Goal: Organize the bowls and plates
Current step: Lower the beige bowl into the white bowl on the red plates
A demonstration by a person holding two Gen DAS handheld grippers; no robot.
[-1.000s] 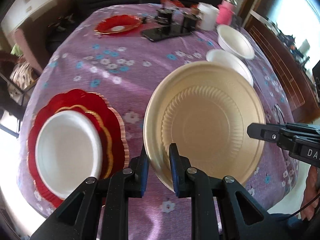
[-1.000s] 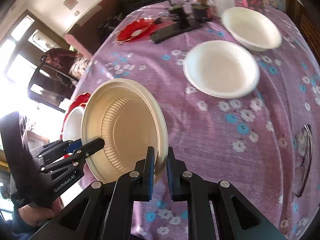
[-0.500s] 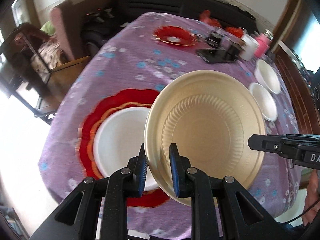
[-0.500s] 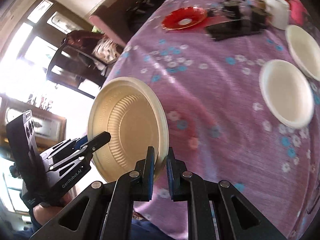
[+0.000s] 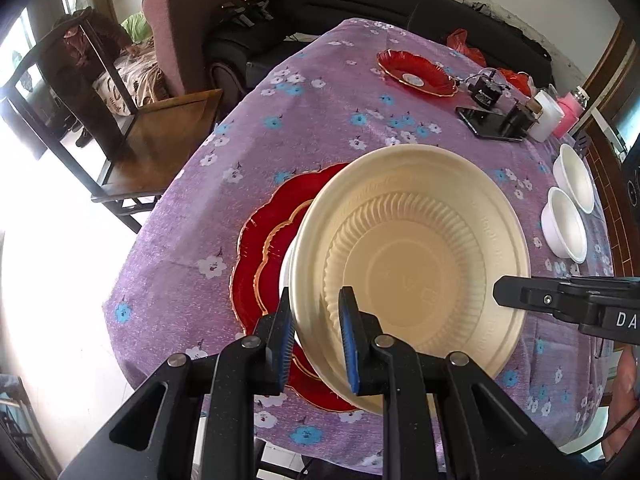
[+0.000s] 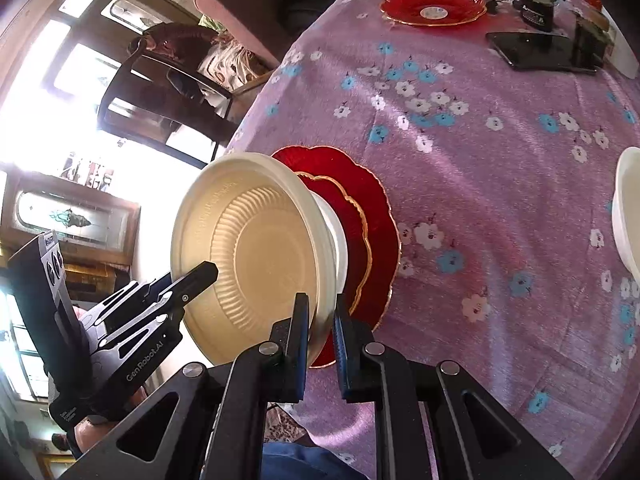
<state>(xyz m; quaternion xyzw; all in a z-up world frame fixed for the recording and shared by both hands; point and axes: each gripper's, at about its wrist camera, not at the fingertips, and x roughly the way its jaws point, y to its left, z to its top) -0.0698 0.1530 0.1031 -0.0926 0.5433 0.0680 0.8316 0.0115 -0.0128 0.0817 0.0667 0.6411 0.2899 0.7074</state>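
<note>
since a second ago you've carried the cream plate leftward, and it now sits over the white bowl on the big red plate. at the left, your left gripper pinches the cream plate's near rim; your right gripper pinches the opposite edge. whether the plate already rests on the bowl is hard to tell. farther right, two white bowls lie near the table edge, with a small red plate far back.
</note>
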